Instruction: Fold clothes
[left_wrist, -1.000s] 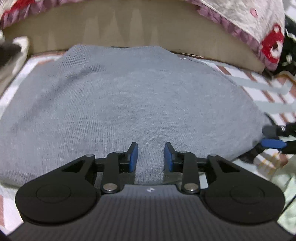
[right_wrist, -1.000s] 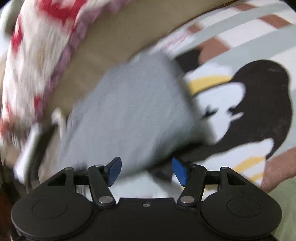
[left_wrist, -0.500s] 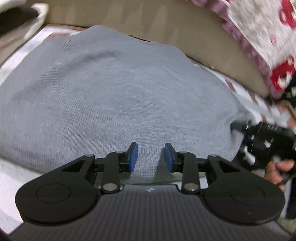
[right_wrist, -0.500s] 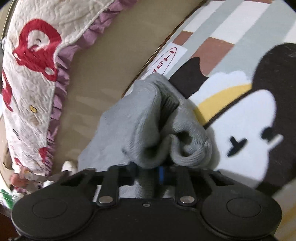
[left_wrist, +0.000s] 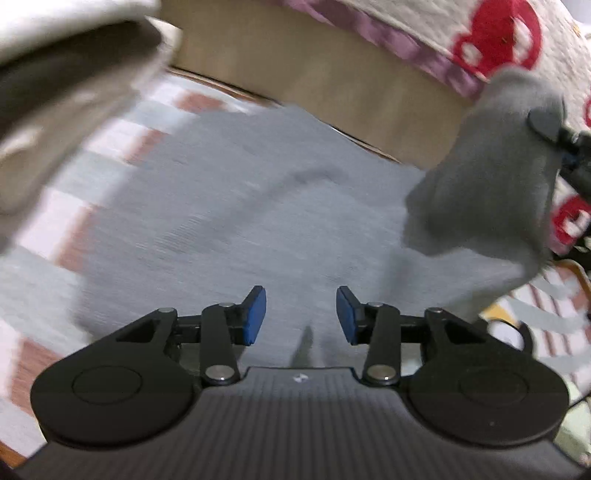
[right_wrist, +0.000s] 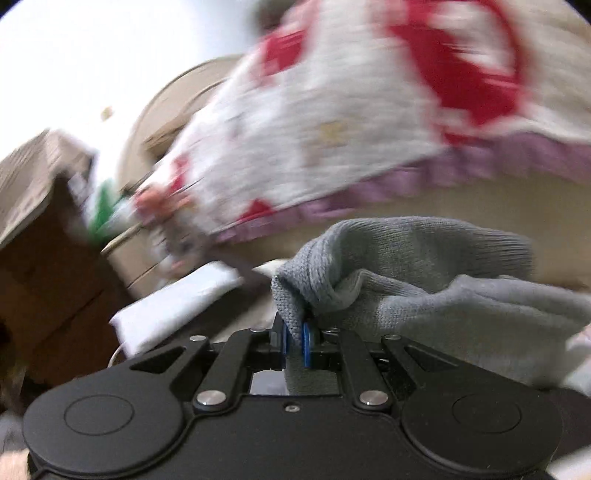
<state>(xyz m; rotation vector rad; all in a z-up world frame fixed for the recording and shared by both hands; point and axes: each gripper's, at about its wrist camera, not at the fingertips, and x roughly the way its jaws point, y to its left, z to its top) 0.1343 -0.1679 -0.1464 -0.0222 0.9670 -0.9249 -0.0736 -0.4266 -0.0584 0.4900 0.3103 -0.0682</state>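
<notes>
Left tool (left_wrist: 300, 319) hovers low over the near edge of the grey knit garment (left_wrist: 236, 221), blue pads apart, nothing between them. Judgement: a fold is under way, and it will go well only if this tool pins or steadies the flat part near the crease line while the lifted end travels over, so the lower layer does not drag across the striped mat (left_wrist: 122, 136). Keep the carried edge level and lay it square on the far edge. The garment lies mostly flat on the mat, in front of the tan bed base (left_wrist: 314, 74); the weave is a fine rib, soft, thick enough to bunch. Its right end is raised off the mat in a hanging flap. Right tool (right_wrist: 294, 339) is clamped on that end, a pinch of cloth between the pads, the knit gathered into rolled folds beyond them. Quilt with red print (right_wrist: 351, 129) hangs behind. Both views are motion-blurred; the far hem is unclear.
</notes>
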